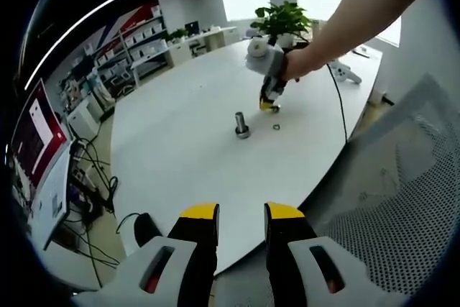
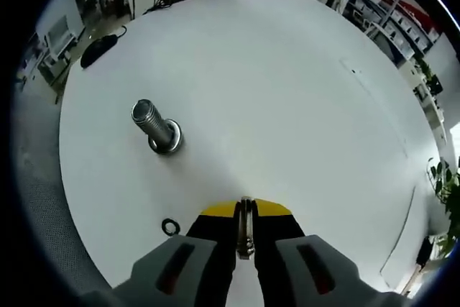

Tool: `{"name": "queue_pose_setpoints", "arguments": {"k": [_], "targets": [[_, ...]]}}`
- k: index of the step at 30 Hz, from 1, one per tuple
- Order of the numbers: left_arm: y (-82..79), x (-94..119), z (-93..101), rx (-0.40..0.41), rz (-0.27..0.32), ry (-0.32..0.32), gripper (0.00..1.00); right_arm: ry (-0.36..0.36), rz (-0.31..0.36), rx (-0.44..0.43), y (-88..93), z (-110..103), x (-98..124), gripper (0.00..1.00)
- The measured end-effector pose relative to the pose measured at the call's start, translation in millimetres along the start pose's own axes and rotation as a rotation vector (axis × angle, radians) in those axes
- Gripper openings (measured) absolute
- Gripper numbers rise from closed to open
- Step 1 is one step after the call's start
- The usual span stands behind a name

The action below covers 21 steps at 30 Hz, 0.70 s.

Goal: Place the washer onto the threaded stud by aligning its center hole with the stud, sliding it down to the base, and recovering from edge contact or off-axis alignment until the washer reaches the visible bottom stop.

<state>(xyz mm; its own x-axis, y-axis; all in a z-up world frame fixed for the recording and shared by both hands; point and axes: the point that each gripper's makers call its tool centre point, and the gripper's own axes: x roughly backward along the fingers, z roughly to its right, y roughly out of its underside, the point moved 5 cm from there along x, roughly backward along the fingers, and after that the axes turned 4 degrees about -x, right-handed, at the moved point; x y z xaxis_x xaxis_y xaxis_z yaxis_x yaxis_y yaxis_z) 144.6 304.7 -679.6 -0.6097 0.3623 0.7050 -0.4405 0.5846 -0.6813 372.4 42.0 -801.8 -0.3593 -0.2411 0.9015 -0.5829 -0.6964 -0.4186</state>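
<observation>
Right gripper [image 2: 246,229]: jaws clamped on a washer [image 2: 246,226] held edge-on between the yellow tips, above the white table [image 2: 302,106]. A second, small dark ring [image 2: 170,226] lies flat on the table just beside the jaws. Farther out, the threaded stud [image 2: 154,125] stands upright on its flanged base, bare, well apart from the held washer. Left gripper [image 1: 241,222]: jaws parted, holding nothing, hanging off the table edge. Judgement: pickup complete; alignment, descent and seating at the bottom stop all remain.

One threaded stud [image 2: 156,127], two washers [image 2: 246,228] (one lies loose [image 2: 170,226]), one table [image 2: 302,91].
</observation>
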Motion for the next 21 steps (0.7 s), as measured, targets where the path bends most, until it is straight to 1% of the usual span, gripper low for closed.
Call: {"name": "queue_pose_setpoints", "arguments": {"k": [11,19,21], "targets": [[0.5,-0.4,0.4,-0.002,-0.005,-0.001,0.23,0.011,0.074,-0.026,3.6,-1.8,17.8,0.09],[0.7,-0.3,0.3,-0.004,-0.006,-0.003,0.23,0.018,0.108,-0.043,4.9,-2.2,22.0,0.09],[0.8,-0.3,0.2,-0.004,-0.007,-0.003,0.23,0.021,0.126,-0.051,4.5,-2.6,24.8,0.09]]}}
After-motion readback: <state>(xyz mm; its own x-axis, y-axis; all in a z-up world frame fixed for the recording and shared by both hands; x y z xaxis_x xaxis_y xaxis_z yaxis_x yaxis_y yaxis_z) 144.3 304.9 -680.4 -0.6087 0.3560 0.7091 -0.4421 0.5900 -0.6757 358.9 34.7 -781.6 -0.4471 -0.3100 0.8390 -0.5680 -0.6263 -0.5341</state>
